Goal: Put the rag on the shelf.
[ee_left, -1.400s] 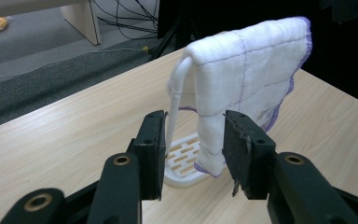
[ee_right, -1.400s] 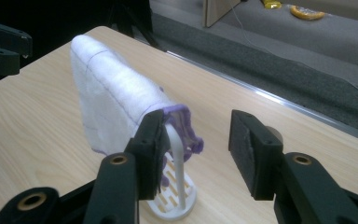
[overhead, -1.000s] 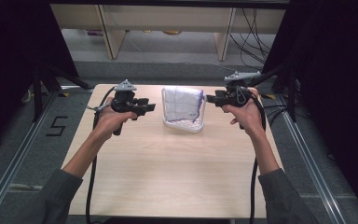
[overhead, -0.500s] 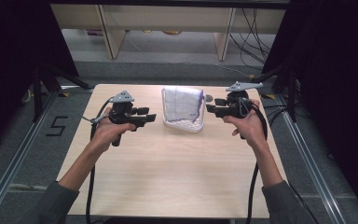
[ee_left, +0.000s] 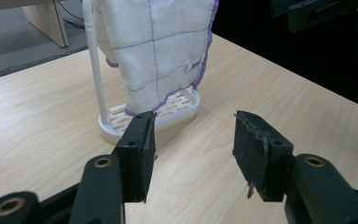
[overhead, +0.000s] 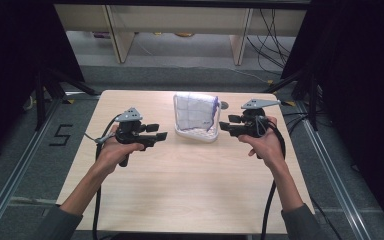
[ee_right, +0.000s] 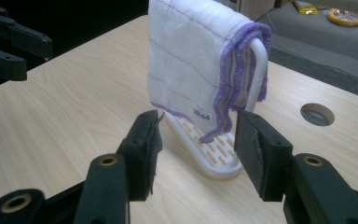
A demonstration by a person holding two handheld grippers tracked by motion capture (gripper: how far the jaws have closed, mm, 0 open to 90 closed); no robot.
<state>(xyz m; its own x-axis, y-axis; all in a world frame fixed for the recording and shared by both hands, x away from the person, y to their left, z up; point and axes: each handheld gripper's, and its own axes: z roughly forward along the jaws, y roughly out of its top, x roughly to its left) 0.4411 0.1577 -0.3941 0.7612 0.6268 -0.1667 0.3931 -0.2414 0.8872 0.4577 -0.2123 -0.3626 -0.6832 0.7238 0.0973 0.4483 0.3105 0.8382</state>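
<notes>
- Hung over a white rack (overhead: 196, 134) near the far middle of the desk (overhead: 190, 190): a white towel (overhead: 196, 111) with purple edging, folded across the top bar, lower hem touching or just above the slotted base; which, not clear.
- Lay between the two tools: left hand-held gripper (overhead: 161, 135) to the towel's left, right hand-held gripper (overhead: 222, 126) to its right, each pointing inward at it.
- Left hand-held gripper (ee_left: 193, 149): released, nothing between the pads, jaws just widened further; towel (ee_left: 158, 51) ahead and slightly left of the jaw line, apart from it.
- Right hand-held gripper (ee_right: 196, 149): released too, jaws empty, opening a little wider over the last moments; towel (ee_right: 191, 70) straight ahead, its purple-bound folded edge facing the jaws.
- Long axis of the towel: along the bar, running roughly left to right on the desk, so each side edge faced one tool.
- Nearer, judged from the high view: the right one, close beside the rack; the left farther off.
- Likely hinge of the coming move: reaching inward and slightly up to pinch a side edge.
</notes>
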